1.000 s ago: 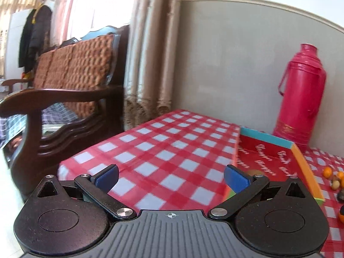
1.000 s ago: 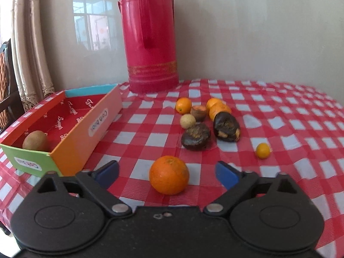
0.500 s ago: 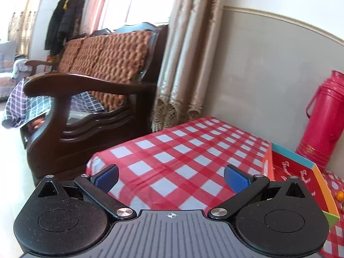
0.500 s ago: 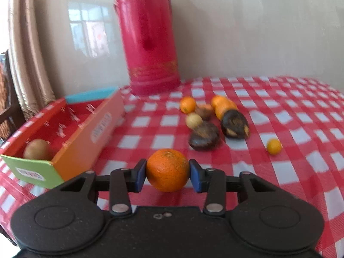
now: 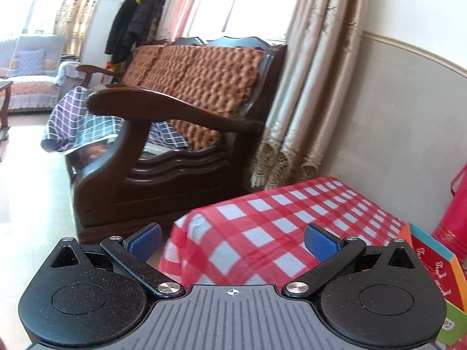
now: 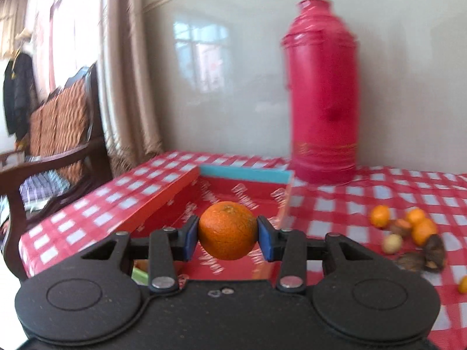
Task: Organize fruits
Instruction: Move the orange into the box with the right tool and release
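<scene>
My right gripper (image 6: 228, 235) is shut on a large orange (image 6: 227, 230), both blue pads pressed to its sides, and holds it above the near end of the open red box (image 6: 248, 195). A pile of loose fruit (image 6: 408, 233) lies on the checked cloth at the right: small oranges, a pale round fruit and dark wrinkled ones. My left gripper (image 5: 232, 242) stands open with nothing between its pads, over the table's left corner, and only a corner of the box (image 5: 437, 265) shows at its right.
A tall red thermos (image 6: 322, 93) stands against the wall behind the box. A dark wooden sofa (image 5: 175, 134) and a curtain (image 5: 309, 87) are just left of the table (image 5: 262, 233). One small orange (image 6: 462, 284) lies apart at the far right.
My right gripper closed on the large orange, lifted it off the cloth and carried it left over the red box. My left gripper swung left, away from the box, toward the table's corner.
</scene>
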Available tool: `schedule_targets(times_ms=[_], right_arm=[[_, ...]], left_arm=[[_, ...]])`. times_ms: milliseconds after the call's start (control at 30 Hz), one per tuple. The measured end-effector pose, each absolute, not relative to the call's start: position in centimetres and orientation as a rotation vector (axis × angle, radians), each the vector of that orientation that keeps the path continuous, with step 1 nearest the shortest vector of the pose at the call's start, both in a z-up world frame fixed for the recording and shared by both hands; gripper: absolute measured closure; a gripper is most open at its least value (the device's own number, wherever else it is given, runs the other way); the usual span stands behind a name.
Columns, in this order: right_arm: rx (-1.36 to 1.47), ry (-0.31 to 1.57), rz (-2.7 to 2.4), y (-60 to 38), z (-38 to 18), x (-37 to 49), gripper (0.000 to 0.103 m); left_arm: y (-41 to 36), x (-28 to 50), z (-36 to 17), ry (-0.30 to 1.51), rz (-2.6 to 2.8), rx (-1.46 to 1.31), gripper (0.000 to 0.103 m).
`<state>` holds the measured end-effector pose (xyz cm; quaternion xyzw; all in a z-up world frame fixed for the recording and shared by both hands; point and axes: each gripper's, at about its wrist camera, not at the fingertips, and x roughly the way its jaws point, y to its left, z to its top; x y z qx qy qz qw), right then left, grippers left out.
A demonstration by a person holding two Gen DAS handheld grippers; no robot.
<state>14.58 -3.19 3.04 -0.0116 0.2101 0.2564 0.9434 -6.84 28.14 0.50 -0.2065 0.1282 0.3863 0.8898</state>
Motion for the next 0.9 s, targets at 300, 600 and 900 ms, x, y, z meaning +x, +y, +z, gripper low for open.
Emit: schedule_targets(times_ms=[300, 600, 900], right_arm=[[-0.067, 0.536, 0.569, -0.5, 0.9, 15.2, 0.065], [-0.027, 0.441, 0.554, -2.4, 2.1, 13.5, 0.039], [-0.004, 0.402, 0.411, -8.0, 2.7, 12.1, 0.021]], left_arm=[[30.0, -8.6, 0.0, 0.261, 0.86, -0.423, 0.0], [28.4, -7.2, 0.5, 0.269, 0.817, -0.382, 0.0], [23.2, -4.3, 1.7, 0.279, 0.698, -0.271, 0.0]])
